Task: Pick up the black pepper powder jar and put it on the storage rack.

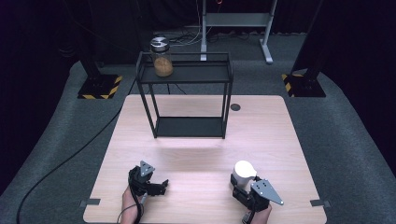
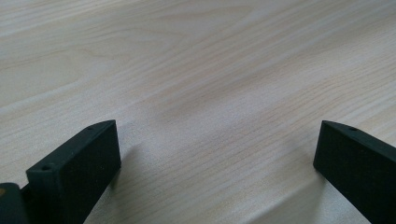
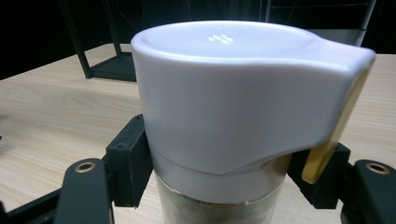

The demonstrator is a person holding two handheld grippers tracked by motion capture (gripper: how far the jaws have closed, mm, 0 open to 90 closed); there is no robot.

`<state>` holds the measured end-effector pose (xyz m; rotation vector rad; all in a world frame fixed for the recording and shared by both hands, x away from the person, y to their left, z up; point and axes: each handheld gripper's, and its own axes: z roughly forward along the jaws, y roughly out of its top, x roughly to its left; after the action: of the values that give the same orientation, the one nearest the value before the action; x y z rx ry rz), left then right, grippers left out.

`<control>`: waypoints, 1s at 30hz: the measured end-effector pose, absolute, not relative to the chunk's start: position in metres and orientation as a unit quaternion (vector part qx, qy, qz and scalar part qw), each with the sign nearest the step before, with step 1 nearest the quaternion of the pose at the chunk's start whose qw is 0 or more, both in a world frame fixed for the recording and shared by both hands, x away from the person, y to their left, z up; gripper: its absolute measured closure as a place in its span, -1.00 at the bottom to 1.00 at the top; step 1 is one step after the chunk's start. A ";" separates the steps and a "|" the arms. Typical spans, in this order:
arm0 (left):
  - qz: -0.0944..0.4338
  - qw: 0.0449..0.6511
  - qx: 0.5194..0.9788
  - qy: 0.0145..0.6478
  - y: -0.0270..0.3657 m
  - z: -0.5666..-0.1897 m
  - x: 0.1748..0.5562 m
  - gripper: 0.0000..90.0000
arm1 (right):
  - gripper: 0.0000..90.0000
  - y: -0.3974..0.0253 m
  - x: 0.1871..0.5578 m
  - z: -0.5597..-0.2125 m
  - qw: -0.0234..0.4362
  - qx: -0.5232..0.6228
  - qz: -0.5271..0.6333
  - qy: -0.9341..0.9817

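A glass jar with a white spouted lid point(image 1: 244, 171) point(image 3: 233, 93) stands on the wooden table point(image 1: 201, 154) at the front right. My right gripper point(image 1: 242, 183) point(image 3: 219, 161) is shut on the jar, its jaws pressed against the glass just under the lid, and a tan filling shows below them. At the front left, my left gripper point(image 1: 161, 185) point(image 2: 219, 133) hovers low over bare wood, open with nothing between its wide-apart jaws.
A black metal two-tier shelf point(image 1: 187, 77) stands at the table's far middle. A jar of brown powder with a silver lid point(image 1: 162, 58) sits on the left end of its top tier. The lower tier point(image 1: 189, 127) is bare. A cable hole point(image 1: 235, 107) lies right of the shelf.
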<state>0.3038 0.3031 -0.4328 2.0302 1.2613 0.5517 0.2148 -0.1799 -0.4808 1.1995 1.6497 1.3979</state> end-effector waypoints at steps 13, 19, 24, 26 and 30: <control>0.212 0.337 0.779 0.484 0.303 -0.433 0.304 -1.00 | -0.34 -0.186 0.210 -0.474 0.326 0.466 0.529 0.630; 0.212 0.337 0.779 0.484 0.303 -0.433 0.304 -1.00 | -0.34 -0.188 0.208 -0.468 0.328 0.463 0.528 0.632; 0.211 0.338 0.779 0.484 0.303 -0.433 0.304 -1.00 | -0.34 -0.189 0.205 -0.460 0.332 0.460 0.526 0.634; 0.212 0.337 0.779 0.484 0.303 -0.433 0.304 -1.00 | -0.34 -0.191 0.204 -0.455 0.334 0.456 0.526 0.635; 0.212 0.338 0.779 0.484 0.303 -0.433 0.304 -1.00 | -0.35 -0.194 0.202 -0.446 0.339 0.452 0.528 0.634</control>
<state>0.3041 0.3031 -0.4328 2.0303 1.2611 0.5514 0.2021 -0.1935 -0.4464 1.1762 1.6522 1.3744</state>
